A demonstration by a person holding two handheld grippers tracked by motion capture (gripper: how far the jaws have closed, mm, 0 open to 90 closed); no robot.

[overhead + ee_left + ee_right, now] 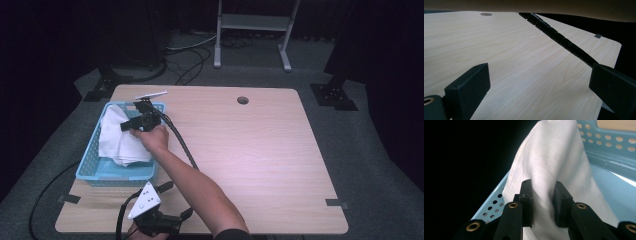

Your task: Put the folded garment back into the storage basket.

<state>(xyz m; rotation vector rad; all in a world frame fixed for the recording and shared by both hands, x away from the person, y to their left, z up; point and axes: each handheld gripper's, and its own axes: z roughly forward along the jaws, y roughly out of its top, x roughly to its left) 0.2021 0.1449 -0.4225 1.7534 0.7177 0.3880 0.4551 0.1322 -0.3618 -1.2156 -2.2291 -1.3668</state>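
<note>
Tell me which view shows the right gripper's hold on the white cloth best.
The right gripper view: the right gripper has its jaws pinching a fold of the white cloth inside the blue basket. The high view shows the gripper over the cloth from afar, the pinch hidden. The left gripper view looks across bare table.

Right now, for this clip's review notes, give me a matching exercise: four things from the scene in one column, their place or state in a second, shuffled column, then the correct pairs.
Things:
1. white cloth
2. blue basket
3. left claw
4. right claw

Places or states:
A. open, low over bare tabletop near the table's front edge
B. shut on fabric
C. standing at the table's left side
D. bunched up inside the basket, pinched between two jaws

Pairs: 1-D, 2-C, 3-A, 4-B
</note>
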